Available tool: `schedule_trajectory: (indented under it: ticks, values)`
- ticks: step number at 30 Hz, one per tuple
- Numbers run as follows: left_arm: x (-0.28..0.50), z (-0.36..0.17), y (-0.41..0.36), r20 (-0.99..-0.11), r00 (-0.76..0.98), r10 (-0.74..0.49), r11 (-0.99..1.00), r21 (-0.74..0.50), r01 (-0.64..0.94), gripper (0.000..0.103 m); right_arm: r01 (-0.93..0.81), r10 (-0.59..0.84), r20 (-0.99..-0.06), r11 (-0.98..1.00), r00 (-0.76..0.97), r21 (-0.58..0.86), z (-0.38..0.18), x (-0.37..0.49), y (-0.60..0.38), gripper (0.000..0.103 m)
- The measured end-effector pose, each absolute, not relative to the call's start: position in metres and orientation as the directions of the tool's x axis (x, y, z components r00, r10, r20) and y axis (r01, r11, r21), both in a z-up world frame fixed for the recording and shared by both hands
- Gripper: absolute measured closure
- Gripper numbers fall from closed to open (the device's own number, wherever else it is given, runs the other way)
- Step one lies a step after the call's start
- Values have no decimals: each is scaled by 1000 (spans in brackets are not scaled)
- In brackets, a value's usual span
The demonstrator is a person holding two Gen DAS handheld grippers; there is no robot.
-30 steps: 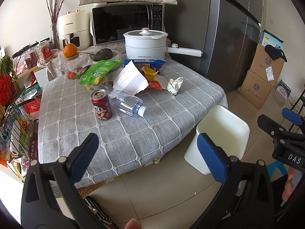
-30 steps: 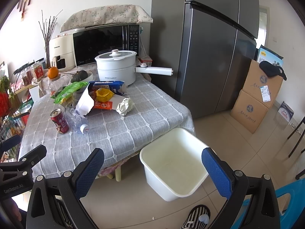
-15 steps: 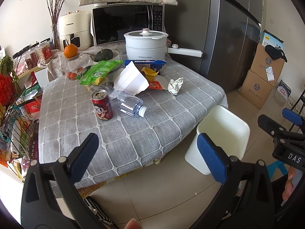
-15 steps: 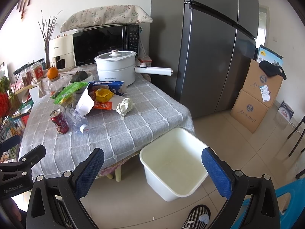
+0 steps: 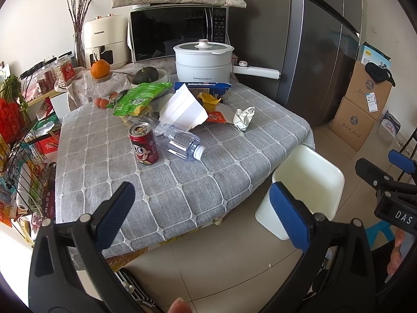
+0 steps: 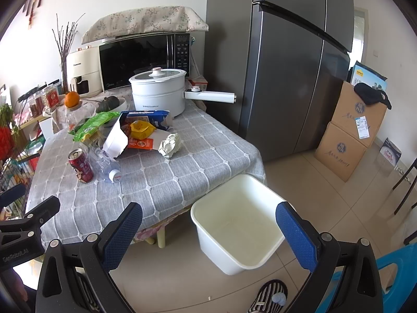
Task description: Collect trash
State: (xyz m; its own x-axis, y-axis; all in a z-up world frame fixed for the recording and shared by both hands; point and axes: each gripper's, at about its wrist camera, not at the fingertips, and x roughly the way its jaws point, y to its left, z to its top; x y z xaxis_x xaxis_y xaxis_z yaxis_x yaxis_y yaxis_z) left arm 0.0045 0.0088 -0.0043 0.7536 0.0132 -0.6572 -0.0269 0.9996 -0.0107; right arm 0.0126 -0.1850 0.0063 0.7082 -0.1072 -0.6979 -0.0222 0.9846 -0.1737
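Trash lies on a table with a grey checked cloth [image 5: 182, 190]: a red can [image 5: 144, 144] standing upright, a clear plastic bottle [image 5: 182, 145] on its side, a white folded carton [image 5: 183, 110], a crumpled paper ball [image 5: 243, 118], a green bag [image 5: 140, 96], a blue box [image 5: 206, 90] and an orange wrapper [image 5: 209, 100]. An empty white bin [image 6: 235, 221] stands on the floor by the table's near right corner. My left gripper [image 5: 200, 211] is open and empty, short of the table's edge. My right gripper [image 6: 208, 234] is open and empty, above the bin's near side.
A white cooking pot [image 5: 203, 61] with a long handle, a microwave [image 5: 177, 32], an orange [image 5: 100, 68] and a squash [image 5: 145, 75] stand at the table's back. A grey fridge [image 6: 286, 65] is behind. Cardboard boxes [image 6: 349, 130] stand right. A wire rack [image 5: 18, 161] is left.
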Motion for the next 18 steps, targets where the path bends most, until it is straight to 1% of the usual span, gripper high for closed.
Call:
schedule_trajectory:
  ticks: [10,15,18]
  values:
    - [9,-10,15,-661,749,48,999,23,-45,1,-24,-128,-689,978,714,-207,2,15,-182,0]
    - [20,-18,31,-695,719,22,999,-4,-34,0,-54,-79,-704,985,706,-165,1,23,-182,0]
    - [30,-17,43,-708,706,-9,999,-34,-21,0,-92,-39,-739,986,672,-136,-1,34,-180,0]
